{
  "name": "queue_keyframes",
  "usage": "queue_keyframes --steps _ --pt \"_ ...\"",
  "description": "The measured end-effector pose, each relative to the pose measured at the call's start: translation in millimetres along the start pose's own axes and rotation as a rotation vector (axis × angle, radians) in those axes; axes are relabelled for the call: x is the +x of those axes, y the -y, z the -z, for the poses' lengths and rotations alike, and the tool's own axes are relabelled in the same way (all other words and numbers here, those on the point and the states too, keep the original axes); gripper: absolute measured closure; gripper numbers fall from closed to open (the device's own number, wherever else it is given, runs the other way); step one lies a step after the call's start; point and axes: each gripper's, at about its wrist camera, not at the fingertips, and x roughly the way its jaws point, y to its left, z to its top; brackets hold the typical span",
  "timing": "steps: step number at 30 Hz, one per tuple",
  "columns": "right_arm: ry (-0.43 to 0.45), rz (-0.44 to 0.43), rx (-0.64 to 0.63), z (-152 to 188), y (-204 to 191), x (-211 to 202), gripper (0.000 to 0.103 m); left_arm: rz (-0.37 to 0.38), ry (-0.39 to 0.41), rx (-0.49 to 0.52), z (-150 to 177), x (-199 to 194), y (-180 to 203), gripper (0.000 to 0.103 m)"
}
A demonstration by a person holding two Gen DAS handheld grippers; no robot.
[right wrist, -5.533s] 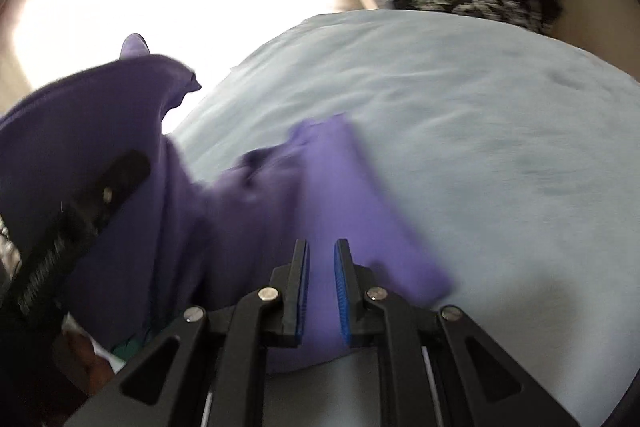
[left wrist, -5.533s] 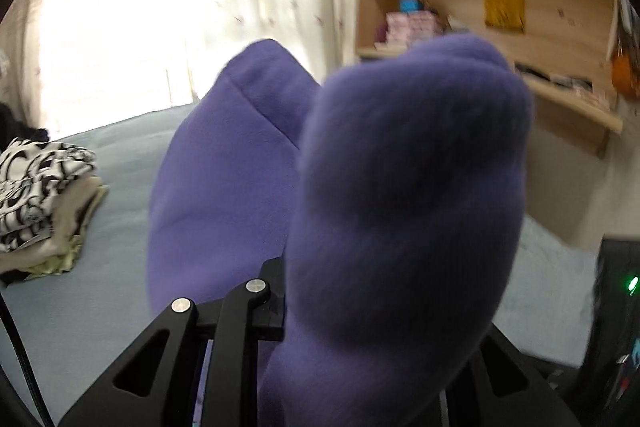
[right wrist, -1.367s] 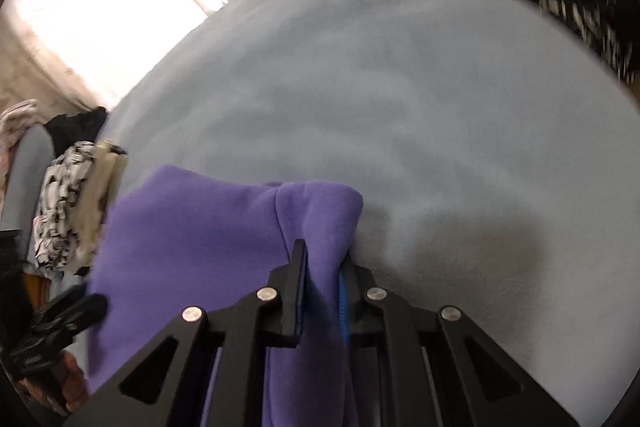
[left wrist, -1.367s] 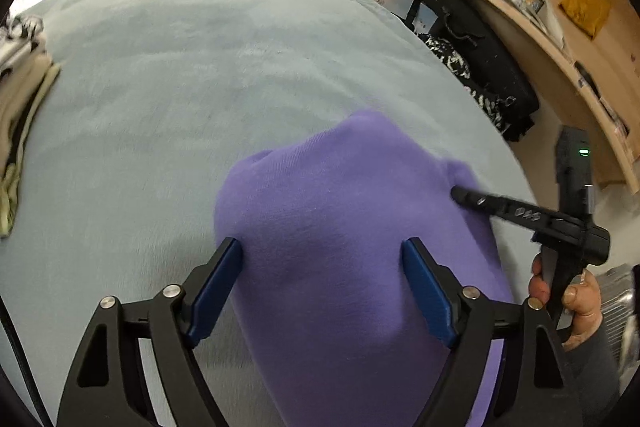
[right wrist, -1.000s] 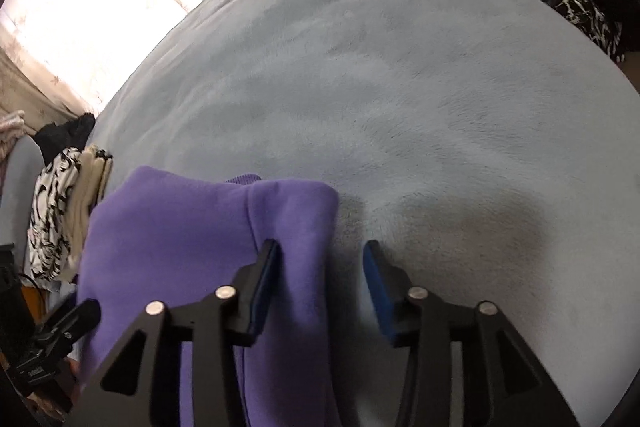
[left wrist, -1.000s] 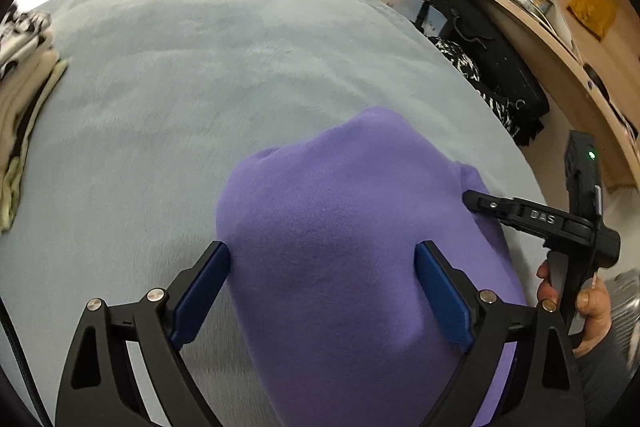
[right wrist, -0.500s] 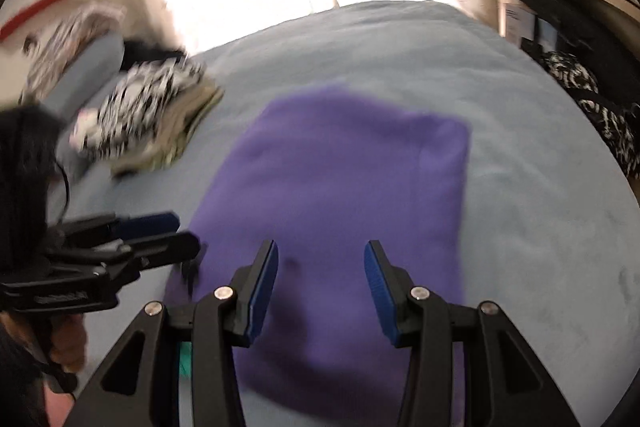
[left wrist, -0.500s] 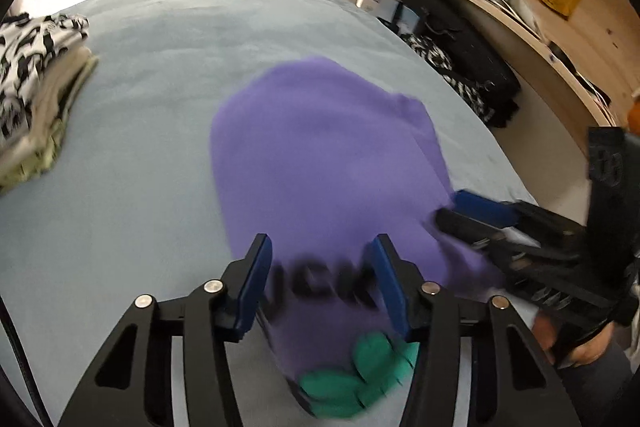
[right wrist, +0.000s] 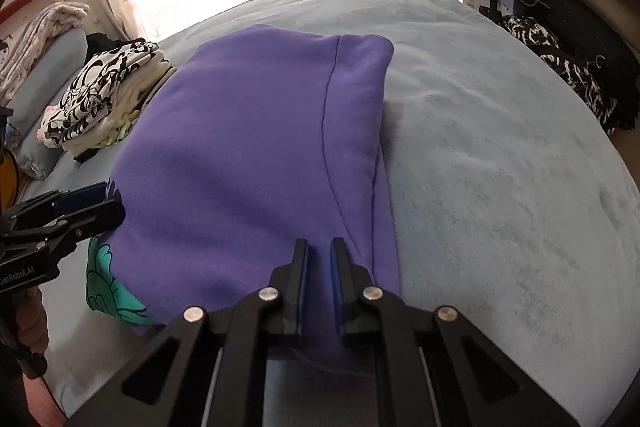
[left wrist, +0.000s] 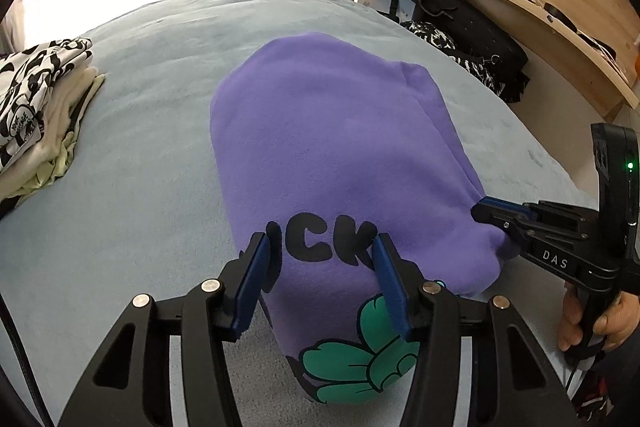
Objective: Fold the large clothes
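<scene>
The pale blue fleece-covered bed (left wrist: 152, 155) carries the work. On it lies the purple fleece sweatshirt with black lettering and a green print (left wrist: 340, 155), folded into a compact, thick rectangle near the middle of the bed; judged largely done, with perhaps a last fold or a move to the stack left. Its long axis runs from the near edge, where the print shows, away toward the curtained window. To the left, well apart, sits a stack of folded black-and-white and cream garments (left wrist: 36, 111).

The left gripper (left wrist: 322, 267) stands half spread over the lettered near end, pads not pressing. The right gripper (right wrist: 319, 267) has just been closing, pinching the near right corner of the sweatshirt.
</scene>
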Motion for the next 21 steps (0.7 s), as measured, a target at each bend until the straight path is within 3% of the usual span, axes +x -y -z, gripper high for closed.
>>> queue_keyframes --steps 12,15,21 --pt "-0.004 0.017 0.063 2.9 -4.0 2.8 0.091 0.000 -0.002 -0.060 0.3 0.4 -10.3 0.047" --pt "-0.018 0.015 0.089 1.9 -2.5 2.3 0.091 -0.005 -0.023 -0.114 1.0 2.6 -17.6 0.037" --pt "-0.046 0.026 0.098 0.5 -5.5 -2.1 0.091 0.024 -0.053 -0.219 4.8 2.3 -30.4 0.034"
